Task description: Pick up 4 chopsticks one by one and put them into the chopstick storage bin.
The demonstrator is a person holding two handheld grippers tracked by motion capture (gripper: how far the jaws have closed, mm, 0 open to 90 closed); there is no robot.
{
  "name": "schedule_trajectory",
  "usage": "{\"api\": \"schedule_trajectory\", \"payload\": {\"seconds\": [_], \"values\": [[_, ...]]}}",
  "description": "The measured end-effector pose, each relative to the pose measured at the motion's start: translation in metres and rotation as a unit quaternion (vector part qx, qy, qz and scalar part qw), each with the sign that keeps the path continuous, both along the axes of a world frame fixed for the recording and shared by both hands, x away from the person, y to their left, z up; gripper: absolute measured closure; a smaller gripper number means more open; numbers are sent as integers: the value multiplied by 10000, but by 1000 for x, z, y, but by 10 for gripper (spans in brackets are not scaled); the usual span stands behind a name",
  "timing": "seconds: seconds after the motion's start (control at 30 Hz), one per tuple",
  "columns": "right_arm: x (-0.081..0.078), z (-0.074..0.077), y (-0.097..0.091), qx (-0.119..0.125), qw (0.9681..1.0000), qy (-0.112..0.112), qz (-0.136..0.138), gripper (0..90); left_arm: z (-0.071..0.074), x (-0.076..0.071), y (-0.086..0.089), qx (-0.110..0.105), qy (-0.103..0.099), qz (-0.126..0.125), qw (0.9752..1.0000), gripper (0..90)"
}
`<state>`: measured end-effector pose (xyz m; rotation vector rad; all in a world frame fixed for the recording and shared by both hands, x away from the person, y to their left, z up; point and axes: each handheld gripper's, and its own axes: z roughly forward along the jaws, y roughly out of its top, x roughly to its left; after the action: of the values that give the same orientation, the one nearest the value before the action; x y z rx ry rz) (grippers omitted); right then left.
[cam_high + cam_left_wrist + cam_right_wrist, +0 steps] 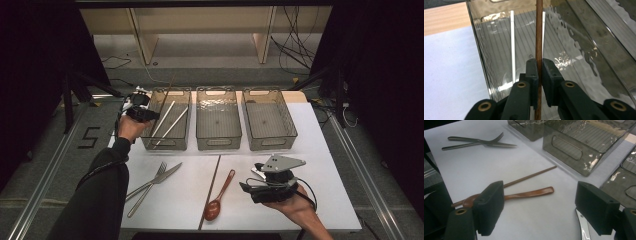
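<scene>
The left gripper (539,72) is closed on a brown chopstick (538,37), its two black pads pressing the stick from either side with the shaft running straight up between them. Seen from above, that gripper (142,114) hangs at the near left edge of the left bin (182,145), the first of three clear grey bins standing in a row at the far side of the white table (330,165), and the chopstick (166,95) slants up and away over that bin's interior. Two white chopsticks (169,121) already lie inside the left bin, leaning along its floor; in the left gripper view they (512,45) run parallel to the held brown one, on either side of it. The middle bin (218,142) and the right bin (292,132) stand just beside it. Nearer the person than the left bin, a fork (147,187) and a knife (160,179) lie crossed on the table, and to their right a second brown chopstick (211,190) lies next to a brown wooden spoon (218,197). The right gripper (539,207) rests low over the table to the right of the spoon, its jaws standing wide apart with nothing between them; from above it (250,187) sits well apart from the left bin.
</scene>
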<state>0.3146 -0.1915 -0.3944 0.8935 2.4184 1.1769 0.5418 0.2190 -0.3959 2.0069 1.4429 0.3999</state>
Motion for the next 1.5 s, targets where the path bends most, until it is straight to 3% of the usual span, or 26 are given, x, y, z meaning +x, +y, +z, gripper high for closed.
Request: {"api": "schedule_trajectory", "payload": {"seconds": [0.3, 0.43, 0.6, 0.67, 0.73, 0.93, 1.17, 1.5], "values": [[0, 0, 0, -7, 10000, 2, -7, 244, 14, -15, 2, -311, 120, 161, 9993, 506], [0, 0, 1, -7, 10000, 7, -7, 245, 26, -36, -1, -511, -50, 88, 9986, 430], [0, 0, 0, -18, 10000, 5, -19, 244, 30, -69, -9, -682, -85, -102, 9976, 346], [0, 0, 0, -21, 10000, -2, -22, 245, 26, -80, -13, -658, -80, -199, 9976, 334], [0, 0, 1, -30, 10000, -6, -28, 245, 20, -85, -18, -604, 58, -274, 9978, 310], [-1, 1, 1, -31, 10000, -47, -27, 247, 10, -107, -31, -586, -17, -524, 9969, 258], [0, 1, 0, -19, 10000, -54, -50, 247, 1, -127, -51, -590, 91, -830, 9948, 227], [0, 1, 0, -31, 10000, -44, -42, 247, -17, -162, -72, -322, 232, -1062, 9935, 207]]}}
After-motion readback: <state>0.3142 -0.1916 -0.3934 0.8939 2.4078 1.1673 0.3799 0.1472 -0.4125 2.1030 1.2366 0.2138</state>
